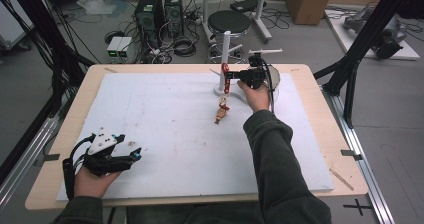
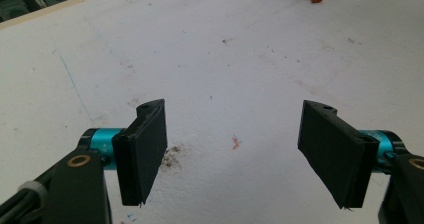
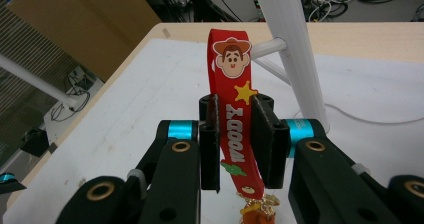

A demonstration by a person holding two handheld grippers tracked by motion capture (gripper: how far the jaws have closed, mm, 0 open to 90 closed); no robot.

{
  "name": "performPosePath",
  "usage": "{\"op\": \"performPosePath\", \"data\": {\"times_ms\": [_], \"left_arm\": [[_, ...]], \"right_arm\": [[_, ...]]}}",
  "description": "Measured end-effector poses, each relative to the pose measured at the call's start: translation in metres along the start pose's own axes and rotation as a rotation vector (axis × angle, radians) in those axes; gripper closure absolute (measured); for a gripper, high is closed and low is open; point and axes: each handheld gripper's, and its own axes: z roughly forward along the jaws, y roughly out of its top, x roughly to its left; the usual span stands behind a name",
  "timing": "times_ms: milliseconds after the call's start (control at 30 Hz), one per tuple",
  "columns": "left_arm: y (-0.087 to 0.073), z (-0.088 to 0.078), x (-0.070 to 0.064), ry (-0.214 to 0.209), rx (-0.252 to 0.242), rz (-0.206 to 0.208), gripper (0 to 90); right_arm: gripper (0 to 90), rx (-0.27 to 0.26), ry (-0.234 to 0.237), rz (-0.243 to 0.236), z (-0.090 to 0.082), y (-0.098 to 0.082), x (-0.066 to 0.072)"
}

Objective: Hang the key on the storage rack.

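red strap (image 3: 235,114) between right gripper (image 3: 235,134) jaws, upright

strap (image 3: 235,119) between right tongs (image 3: 235,144), beside stand (image 1: 225,64)

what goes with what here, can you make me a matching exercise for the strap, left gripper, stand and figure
1 strap
2 left gripper
3 stand
4 figure

a open over the white mat
b lying on the mat, near the stand
c upright, white, with side pegs
d red, clamped in the right gripper

Pairs: 1-d, 2-a, 3-c, 4-b
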Motion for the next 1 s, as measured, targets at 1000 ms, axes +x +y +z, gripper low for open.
{"op": "performPosePath", "data": {"times_ms": [1000], "left_arm": [[0.0, 0.0002, -0.0002, -0.002, 0.003, 0.001, 28.0]], "right_arm": [[74.7, -0.001, -0.064, 0.008, 0.0065, -0.0011, -0.0046]]}}
